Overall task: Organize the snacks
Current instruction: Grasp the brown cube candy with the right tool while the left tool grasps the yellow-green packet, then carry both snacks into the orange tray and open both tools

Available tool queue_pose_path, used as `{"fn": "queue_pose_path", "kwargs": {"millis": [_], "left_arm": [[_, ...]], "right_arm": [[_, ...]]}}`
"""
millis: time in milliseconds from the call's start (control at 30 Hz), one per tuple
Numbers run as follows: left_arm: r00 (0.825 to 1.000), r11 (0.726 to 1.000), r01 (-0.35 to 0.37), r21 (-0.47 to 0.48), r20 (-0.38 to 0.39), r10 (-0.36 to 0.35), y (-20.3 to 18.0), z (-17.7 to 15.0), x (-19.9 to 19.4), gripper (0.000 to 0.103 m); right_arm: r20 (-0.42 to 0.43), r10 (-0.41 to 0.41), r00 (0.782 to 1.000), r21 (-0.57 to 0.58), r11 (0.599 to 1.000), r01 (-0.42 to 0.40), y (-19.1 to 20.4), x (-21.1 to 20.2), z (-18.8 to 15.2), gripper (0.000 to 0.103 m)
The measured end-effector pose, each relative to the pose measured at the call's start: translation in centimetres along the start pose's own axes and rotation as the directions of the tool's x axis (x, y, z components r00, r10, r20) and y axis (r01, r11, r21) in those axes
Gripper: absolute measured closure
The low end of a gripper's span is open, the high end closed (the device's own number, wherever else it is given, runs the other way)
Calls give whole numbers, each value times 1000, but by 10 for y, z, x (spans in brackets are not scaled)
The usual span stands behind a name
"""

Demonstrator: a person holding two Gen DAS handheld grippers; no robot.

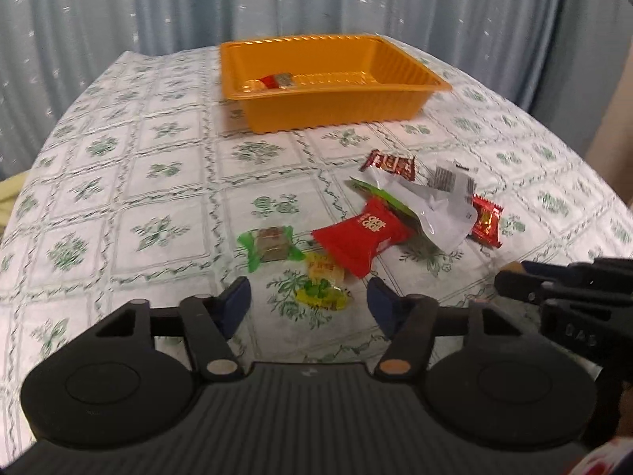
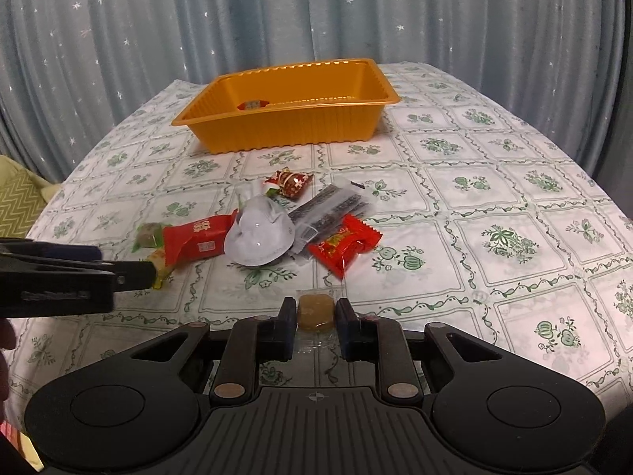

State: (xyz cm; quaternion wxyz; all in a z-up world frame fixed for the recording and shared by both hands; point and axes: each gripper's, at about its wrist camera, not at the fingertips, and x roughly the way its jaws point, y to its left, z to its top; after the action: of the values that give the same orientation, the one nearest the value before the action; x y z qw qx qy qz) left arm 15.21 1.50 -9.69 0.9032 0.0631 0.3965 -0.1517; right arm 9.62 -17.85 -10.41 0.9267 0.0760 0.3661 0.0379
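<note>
An orange tray [image 1: 411,75] [image 2: 300,126] stands at the far side of the table with one small snack [image 1: 275,80] inside. Loose snacks lie in a pile nearer me: a red packet [image 1: 362,233] [image 2: 198,237], a white wrapper [image 1: 431,206] [image 2: 259,237], a green-wrapped brown cube [image 1: 269,246], yellow candies [image 1: 322,283] and small red packets [image 1: 486,219] [image 2: 342,245]. My left gripper [image 1: 308,301] is open, its jaws either side of the yellow candies. My right gripper [image 2: 315,312] is shut on a brown candy in clear wrap [image 2: 315,312].
A floral tablecloth [image 1: 158,182] [image 2: 494,198] covers the table. Blue star-patterned curtains [image 1: 118,8] [image 2: 118,39] hang behind. A dark red packet [image 1: 389,164] [image 2: 290,182] lies between the pile and the tray. The other gripper shows at each view's edge [image 1: 565,289] [image 2: 71,277].
</note>
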Motion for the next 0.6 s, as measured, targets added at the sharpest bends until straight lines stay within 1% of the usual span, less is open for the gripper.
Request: {"fn": "queue_pose_path", "kwargs": {"millis": [67, 133, 433, 600], "left_arm": [[1000, 1000, 6, 22, -3, -6, -1, 1, 7, 57], [1000, 999, 11, 41, -7, -10, -2, 2, 13, 62], [1000, 998, 26, 61, -10, -25, -6, 3, 22, 75], [1000, 998, 17, 58, -4, -17, -8, 3, 23, 76]], "right_arm": [[0, 1, 1000, 3, 1000, -1, -1, 0, 1, 81], [1, -1, 1000, 4, 1000, 1, -1, 0, 1, 81], [-5, -10, 1000, 13, 1000, 10, -4, 4, 0, 81], [-11, -9, 1000, 15, 1000, 9, -5, 5, 0, 81]]}}
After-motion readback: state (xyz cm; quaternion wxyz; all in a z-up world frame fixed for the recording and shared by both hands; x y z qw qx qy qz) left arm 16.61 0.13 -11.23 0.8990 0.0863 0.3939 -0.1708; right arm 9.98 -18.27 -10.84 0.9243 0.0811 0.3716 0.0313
